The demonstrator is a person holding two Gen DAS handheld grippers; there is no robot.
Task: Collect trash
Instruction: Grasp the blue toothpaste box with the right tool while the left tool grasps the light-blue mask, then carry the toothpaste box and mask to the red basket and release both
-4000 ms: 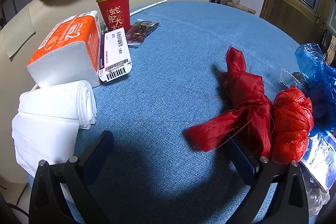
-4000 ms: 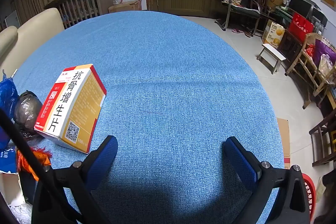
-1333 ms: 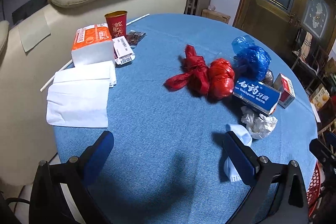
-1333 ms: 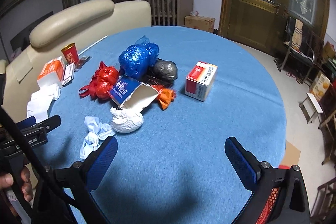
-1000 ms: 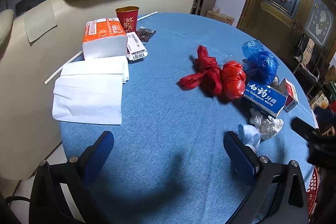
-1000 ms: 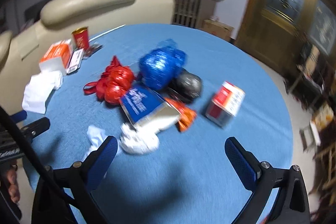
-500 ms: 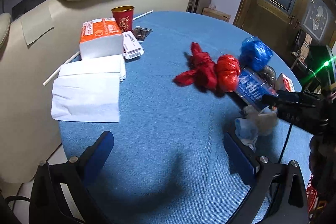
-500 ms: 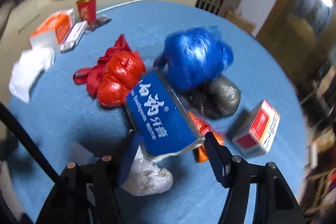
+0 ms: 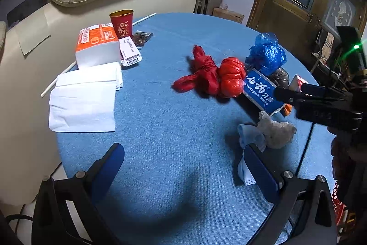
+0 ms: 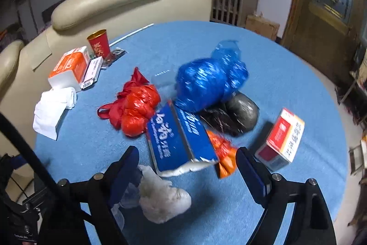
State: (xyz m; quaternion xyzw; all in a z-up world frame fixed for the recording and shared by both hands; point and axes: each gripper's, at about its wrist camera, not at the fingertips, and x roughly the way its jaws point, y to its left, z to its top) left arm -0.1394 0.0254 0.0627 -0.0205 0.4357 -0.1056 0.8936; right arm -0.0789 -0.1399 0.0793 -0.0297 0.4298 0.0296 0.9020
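Pretty much nothing's been collected yet: the red bag (image 10: 137,107), blue bag (image 10: 206,82) and toothpaste box (image 10: 179,139) are all left on the surface (image 10: 286,75), the right gripper (image 10: 187,164) is opening around the box end unclamped, and the left gripper (image 9: 183,167) is held apart, empty.

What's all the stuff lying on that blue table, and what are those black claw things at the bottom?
Red bag bundle: one, red, table middle.
Blue bag: one, blue, behind the toothpaste box.
Toothpaste box: one, blue, torn open, centre.
Dark bag: one, grey-black, beside the blue bag.
Orange wrapper: one, by the box.
Medicine box: one, red-white, right.
White wad: one, near edge.
Tissue pack: one, orange-white, far left.
Cup: one, red.
Napkins: white stack, left.
Left hand-held gripper: black, blue pads, open.
Right hand-held gripper: same, jaws opening, nothing held.
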